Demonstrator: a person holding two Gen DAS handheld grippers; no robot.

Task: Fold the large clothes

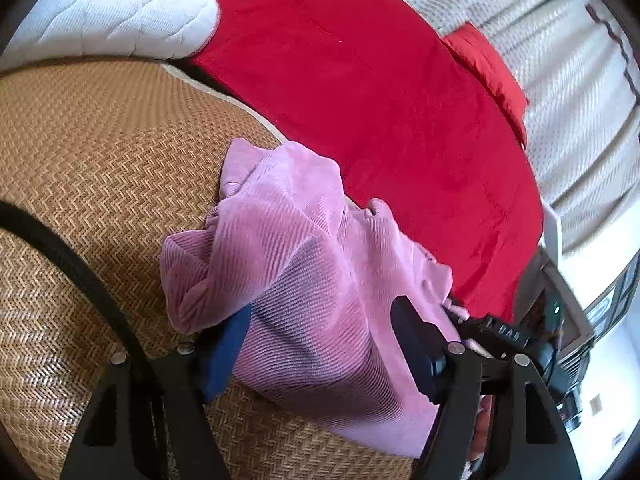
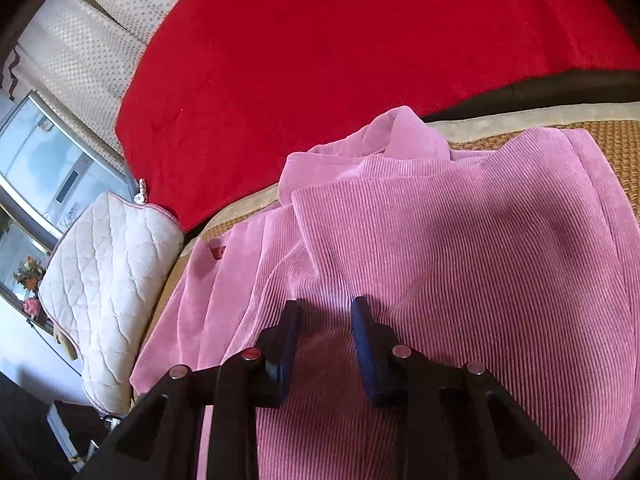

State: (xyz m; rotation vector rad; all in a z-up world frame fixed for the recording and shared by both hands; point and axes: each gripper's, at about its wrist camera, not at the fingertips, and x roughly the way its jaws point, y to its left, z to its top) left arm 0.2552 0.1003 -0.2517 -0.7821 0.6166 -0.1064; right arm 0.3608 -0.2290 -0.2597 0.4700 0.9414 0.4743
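In the left wrist view, your left gripper (image 1: 320, 344) stood wide, its blue pad (image 1: 224, 356) and black finger on either side of a hanging fold of the pink ribbed corduroy garment (image 1: 304, 264); whether the pads pressed it I couldn't tell. The garment lay bunched on the tan woven straw mat (image 1: 100, 168), beside the red plush blanket (image 1: 380, 100). You'd have done well to pinch one edge only.

In the right wrist view, your right gripper (image 2: 326, 320) stood narrow with a gap, over the garment (image 2: 460, 240), gripping nothing. A white quilted cushion (image 2: 104, 292) lay beside. No containers showed.
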